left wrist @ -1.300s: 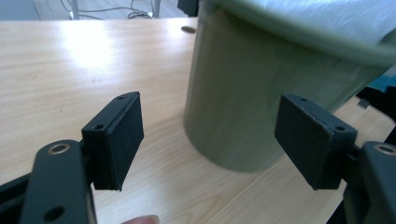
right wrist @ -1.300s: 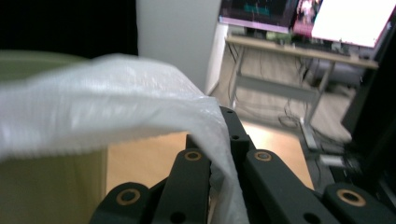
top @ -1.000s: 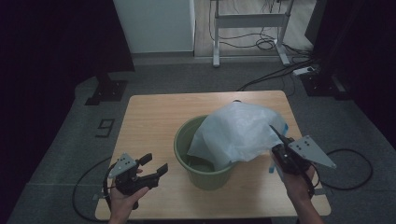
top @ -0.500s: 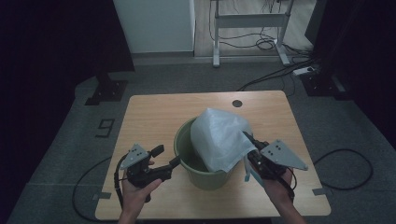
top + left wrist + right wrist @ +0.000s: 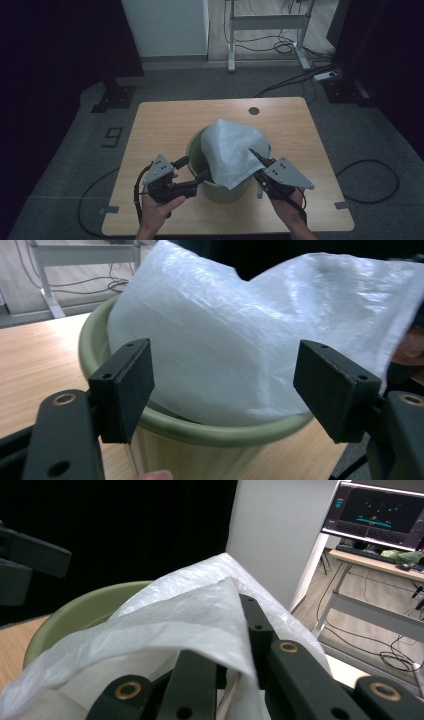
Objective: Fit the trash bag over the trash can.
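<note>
- A green bin [image 5: 220, 187] stands on the table [image 5: 160, 125], toward its 6 o'clock edge.
- A white bag [image 5: 230, 150] sits in the bin, bulging up and draped over the rim at 4 o'clock.
- The right gripper [image 5: 256, 157], at the bin's 4 o'clock, is pinched on the bag's edge.
- The left gripper [image 5: 192, 169], at the bin's 8 o'clock, is spread wide just beside the rim, holding nothing.

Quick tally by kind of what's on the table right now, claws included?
Green bins: 1
White plastic bags: 1
Claws: 2, the left claw open, the right claw shut on the bag
Total: 4
</note>
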Demonstrator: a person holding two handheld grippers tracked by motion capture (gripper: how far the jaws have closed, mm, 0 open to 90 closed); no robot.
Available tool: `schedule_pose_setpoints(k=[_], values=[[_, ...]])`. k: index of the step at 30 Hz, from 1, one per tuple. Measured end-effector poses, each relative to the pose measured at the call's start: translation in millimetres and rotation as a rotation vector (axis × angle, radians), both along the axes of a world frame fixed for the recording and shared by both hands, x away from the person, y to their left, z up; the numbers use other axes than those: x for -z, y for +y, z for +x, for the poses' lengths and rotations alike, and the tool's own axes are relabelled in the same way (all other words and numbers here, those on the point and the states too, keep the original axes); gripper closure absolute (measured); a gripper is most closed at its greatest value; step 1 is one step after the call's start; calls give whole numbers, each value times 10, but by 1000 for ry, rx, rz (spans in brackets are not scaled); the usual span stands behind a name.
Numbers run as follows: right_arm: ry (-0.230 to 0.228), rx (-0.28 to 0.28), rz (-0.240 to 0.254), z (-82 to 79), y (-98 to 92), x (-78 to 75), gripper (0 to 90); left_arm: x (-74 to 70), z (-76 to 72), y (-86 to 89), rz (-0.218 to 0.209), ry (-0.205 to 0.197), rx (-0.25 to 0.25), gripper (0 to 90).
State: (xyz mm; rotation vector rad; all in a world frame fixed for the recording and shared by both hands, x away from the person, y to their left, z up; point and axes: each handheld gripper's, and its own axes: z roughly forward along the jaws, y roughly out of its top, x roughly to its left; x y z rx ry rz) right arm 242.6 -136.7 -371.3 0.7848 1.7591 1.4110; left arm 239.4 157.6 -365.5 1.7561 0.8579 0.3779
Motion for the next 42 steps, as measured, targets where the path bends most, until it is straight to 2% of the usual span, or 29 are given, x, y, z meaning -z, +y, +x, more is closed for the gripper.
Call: schedule_pose_setpoints(k=[6,11,16,23,28,31,33,38,42], values=[[16,12,-27,16,97,-5,846,-27,-131,-96,21,-33,28,204],[20,13,-41,24,150,-16,846,3,-208,-238,56,-70,-15,141],[25,12,-41,28,162,-34,846,35,-245,-340,62,-110,-39,136],[30,14,-40,42,159,-53,846,48,-318,-462,54,-165,-26,137],[34,16,-39,48,171,-55,846,77,-321,-606,95,-179,-7,152],[36,13,-39,45,186,-56,846,107,-305,-677,115,-187,-13,219],[37,8,-41,47,192,-57,846,125,-295,-704,126,-196,-25,299],[39,-1,-43,45,197,-59,843,156,-223,-705,133,-189,-29,639],[42,-11,-43,24,195,-46,780,146,-172,-647,96,-180,1,828]])
